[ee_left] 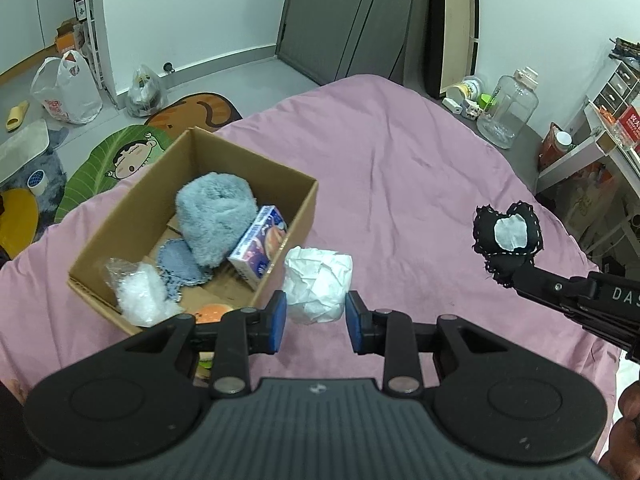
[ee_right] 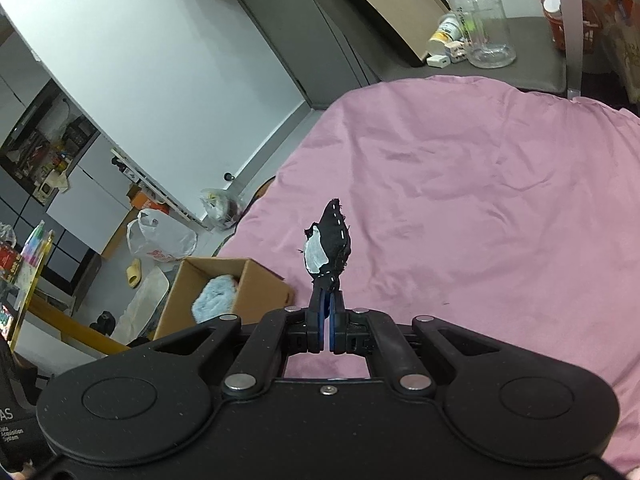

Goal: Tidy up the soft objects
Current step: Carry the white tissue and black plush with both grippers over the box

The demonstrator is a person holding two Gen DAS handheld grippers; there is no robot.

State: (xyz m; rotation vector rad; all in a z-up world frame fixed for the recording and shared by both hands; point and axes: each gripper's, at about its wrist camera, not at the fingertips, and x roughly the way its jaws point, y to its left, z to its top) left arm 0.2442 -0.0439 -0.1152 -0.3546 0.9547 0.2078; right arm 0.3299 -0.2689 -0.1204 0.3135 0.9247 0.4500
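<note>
My left gripper (ee_left: 317,314) is shut on a crumpled white paper wad (ee_left: 318,280), held just right of the cardboard box (ee_left: 280,264) on the pink bedspread (ee_left: 400,168). Inside the box lie a fluffy grey-blue plush (ee_left: 216,216), a blue cloth (ee_left: 180,268), a clear plastic bag (ee_left: 140,296), a small printed carton (ee_left: 260,252) and something orange (ee_left: 214,312). My right gripper (ee_right: 329,300) is shut on a black heart-shaped fabric piece (ee_right: 330,244) with a white patch, held up above the bed. That piece (ee_left: 506,236) and gripper (ee_left: 516,280) show at the right of the left wrist view.
Cartoon floor mats (ee_left: 132,156) and plastic bags (ee_left: 66,88) lie on the floor beyond the box. A large clear jar (ee_left: 506,112) and small containers stand on the floor past the bed's far right. A white shelf unit (ee_left: 600,140) stands at the right.
</note>
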